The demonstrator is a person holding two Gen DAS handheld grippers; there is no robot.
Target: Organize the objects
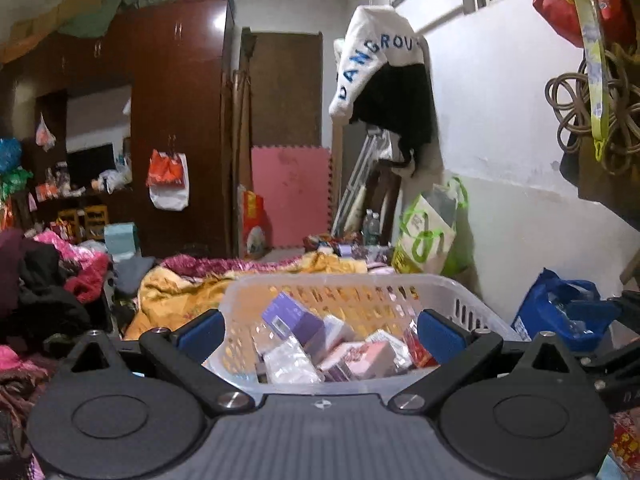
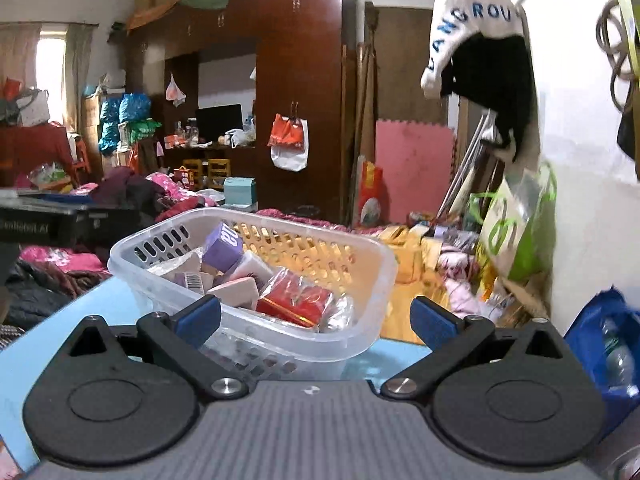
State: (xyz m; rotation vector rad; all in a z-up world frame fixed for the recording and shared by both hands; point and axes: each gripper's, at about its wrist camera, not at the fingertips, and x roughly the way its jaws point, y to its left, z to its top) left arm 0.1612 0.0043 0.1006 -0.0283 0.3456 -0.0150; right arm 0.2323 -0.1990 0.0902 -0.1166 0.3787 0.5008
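Observation:
A clear plastic basket [image 1: 460, 292] [image 2: 372, 268] stands on a light blue table [image 2: 52, 340]. It holds several small packs: a purple box [image 1: 290, 316] [image 2: 224, 244], pink and white boxes [image 1: 360, 356] [image 2: 236, 290] and a red wrapped pack [image 2: 294, 300]. My left gripper [image 1: 320, 334] is open and empty, its blue pads either side of the basket's near end. My right gripper [image 2: 316, 318] is open and empty, just in front of the basket's near corner.
A yellow blanket [image 1: 180, 292] and piled clothes [image 1: 48, 280] lie behind the basket. A blue bag [image 1: 560, 308] [image 2: 608, 344] sits at the right by the white wall. A dark wardrobe [image 2: 304, 80] stands at the back. A black case [image 2: 60, 220] lies left.

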